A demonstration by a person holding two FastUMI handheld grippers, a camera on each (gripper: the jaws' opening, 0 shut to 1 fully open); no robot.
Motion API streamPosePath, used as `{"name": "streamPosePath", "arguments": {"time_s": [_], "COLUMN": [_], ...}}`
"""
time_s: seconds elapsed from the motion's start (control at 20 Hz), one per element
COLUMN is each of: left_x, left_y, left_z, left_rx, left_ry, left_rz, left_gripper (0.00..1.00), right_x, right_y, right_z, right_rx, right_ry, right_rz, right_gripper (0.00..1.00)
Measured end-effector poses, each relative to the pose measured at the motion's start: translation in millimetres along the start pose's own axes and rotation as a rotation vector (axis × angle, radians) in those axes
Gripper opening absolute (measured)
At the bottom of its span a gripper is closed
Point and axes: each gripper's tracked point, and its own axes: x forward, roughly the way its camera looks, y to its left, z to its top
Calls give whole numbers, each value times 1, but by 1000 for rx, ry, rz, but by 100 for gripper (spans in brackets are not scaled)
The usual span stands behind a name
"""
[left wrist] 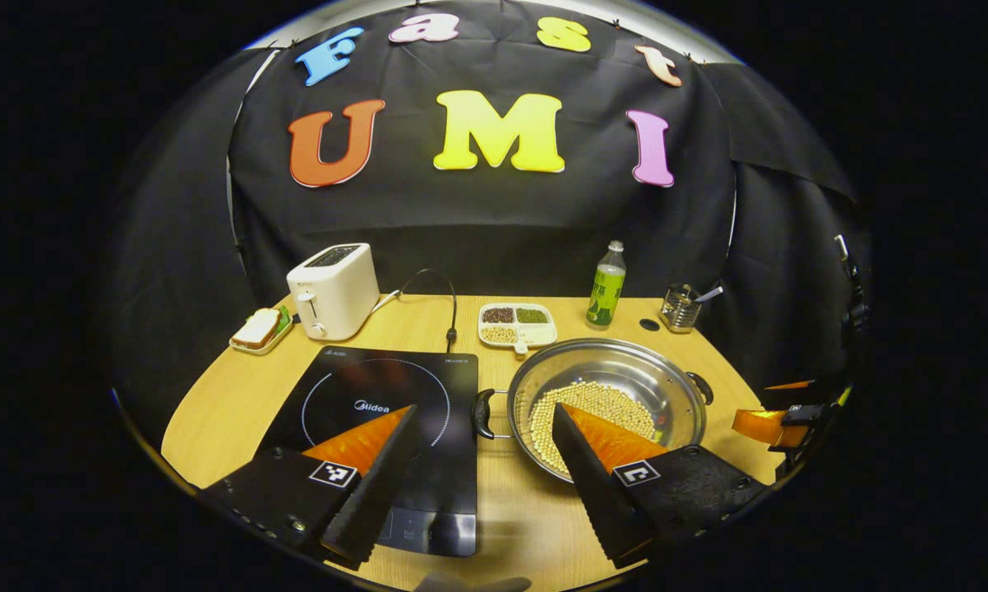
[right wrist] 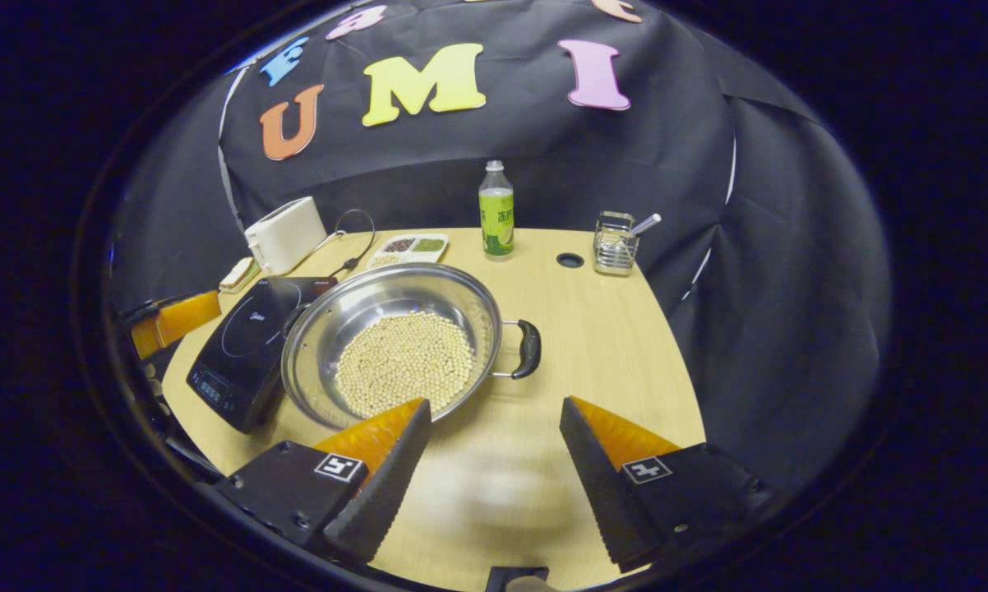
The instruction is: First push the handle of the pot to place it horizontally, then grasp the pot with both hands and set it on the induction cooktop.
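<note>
The pot (left wrist: 609,403) sits on the bench (left wrist: 510,510) just to the right of the cooktop (left wrist: 379,411), its rim close against the cooktop's right edge, and it holds a layer of pale beans. Its two handles already lie roughly along the bench's width — one handle (left wrist: 483,413) points toward the cooktop, the other (right wrist: 529,349) toward the bench's right edge. So I judge the pushing step as good as done, or needing only a small nudge, and the two-handed grasp as the step in hand.

The left gripper (left wrist: 482,448) hovers above the near edge of the bench with its fingers spread wide and nothing between them; the left handle lies just ahead, in line with the gap. The right gripper (right wrist: 494,444) is likewise wide open and empty, above the near right part of the bench, with the right handle a little ahead and slightly to the right of its gap's centre (the pot's rim lies just beyond its left finger).

The next move calls for each gripper to come forward and down onto its own handle and close there. Then both must lift evenly — a tilt would spill beans — and carry the pot left onto the cooktop's ring.
</note>
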Motion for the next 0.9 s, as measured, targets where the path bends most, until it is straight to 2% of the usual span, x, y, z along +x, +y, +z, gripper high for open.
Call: {"name": "streamPosePath", "arguments": {"time_s": [0.35,0.9], "left_x": [63,108], "left_y": [-12,-17], "left_z": [-25,-55], "left_rx": [9,-57], "left_ry": [118,253], "left_rz": [19,45], "left_gripper": [97,97], "right_x": [67,115], "right_y": [-16,-20], "right_z": [19,19], "right_rx": [11,-17], "right_ry": [63,143], "right_rz": [19,55], "right_gripper": [100,97]}}
